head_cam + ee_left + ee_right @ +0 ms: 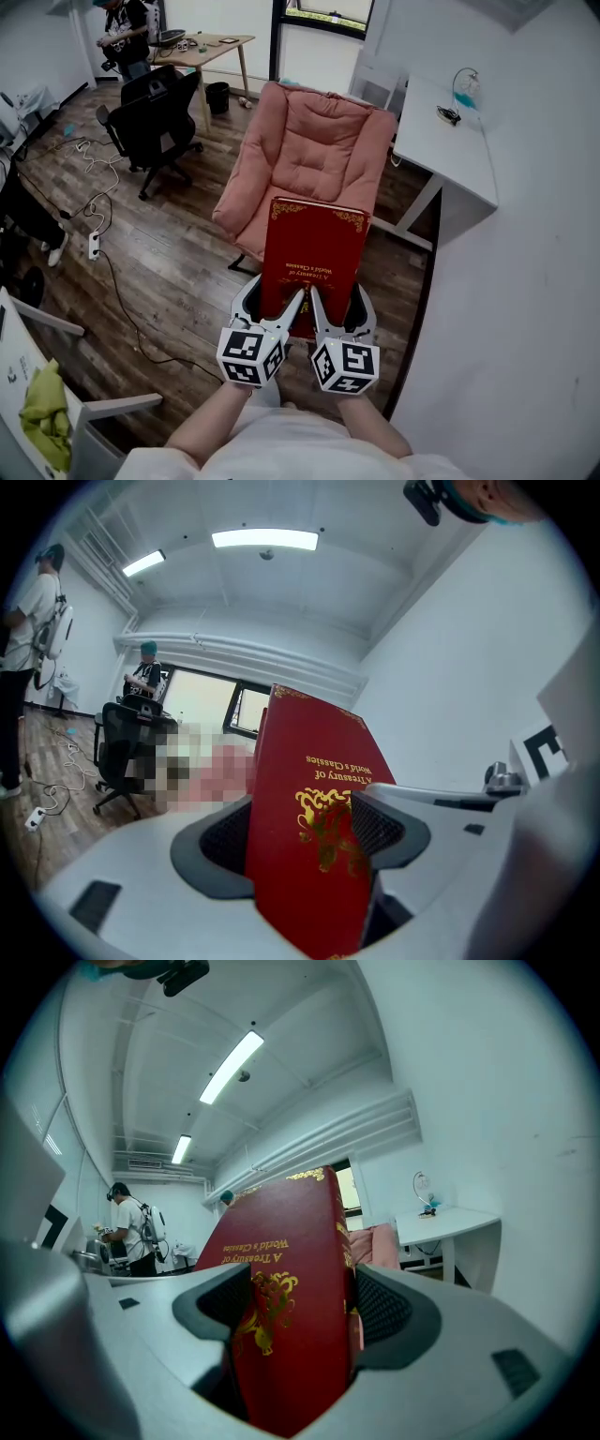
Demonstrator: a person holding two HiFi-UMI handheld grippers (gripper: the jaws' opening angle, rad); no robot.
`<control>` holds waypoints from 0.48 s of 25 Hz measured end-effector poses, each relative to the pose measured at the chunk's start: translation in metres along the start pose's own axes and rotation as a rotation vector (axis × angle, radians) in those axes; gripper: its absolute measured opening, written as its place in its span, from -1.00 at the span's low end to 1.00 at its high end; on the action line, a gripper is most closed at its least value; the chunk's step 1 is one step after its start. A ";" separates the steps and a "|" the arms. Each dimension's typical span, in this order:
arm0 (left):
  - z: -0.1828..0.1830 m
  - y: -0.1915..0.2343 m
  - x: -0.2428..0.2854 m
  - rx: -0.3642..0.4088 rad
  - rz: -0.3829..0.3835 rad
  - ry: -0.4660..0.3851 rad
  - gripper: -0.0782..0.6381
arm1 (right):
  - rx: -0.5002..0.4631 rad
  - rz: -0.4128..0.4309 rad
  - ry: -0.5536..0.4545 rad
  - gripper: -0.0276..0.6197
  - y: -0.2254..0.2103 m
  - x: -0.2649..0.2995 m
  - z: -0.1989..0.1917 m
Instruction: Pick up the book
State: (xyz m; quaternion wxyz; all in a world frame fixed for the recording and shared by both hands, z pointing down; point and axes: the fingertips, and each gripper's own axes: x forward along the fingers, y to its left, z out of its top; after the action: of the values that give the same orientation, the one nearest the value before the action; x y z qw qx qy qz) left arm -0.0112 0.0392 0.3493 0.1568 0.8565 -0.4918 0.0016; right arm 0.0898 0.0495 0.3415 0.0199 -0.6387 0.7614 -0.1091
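Holding one red book (314,248), raised on end in front of a pink armchair (314,145): left gripper (271,302) and right gripper (339,305), side by side, each clamped on the book's lower edge. Gold title reads upside down in both gripper views. White desk (448,141) to the right. Wood floor (169,272) below.
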 end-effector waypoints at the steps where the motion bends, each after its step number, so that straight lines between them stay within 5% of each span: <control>1: -0.002 -0.007 -0.007 -0.004 0.003 -0.002 0.09 | 0.000 0.007 -0.002 0.14 -0.001 -0.010 0.001; 12: -0.004 -0.043 -0.061 0.014 0.029 -0.019 0.09 | 0.009 0.050 -0.014 0.14 0.008 -0.071 0.007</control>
State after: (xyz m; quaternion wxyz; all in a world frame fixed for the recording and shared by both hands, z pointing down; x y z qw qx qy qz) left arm -0.0057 0.1114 0.3322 0.1462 0.8502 -0.5057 -0.0009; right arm 0.0958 0.1190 0.3257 0.0308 -0.6200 0.7766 -0.1075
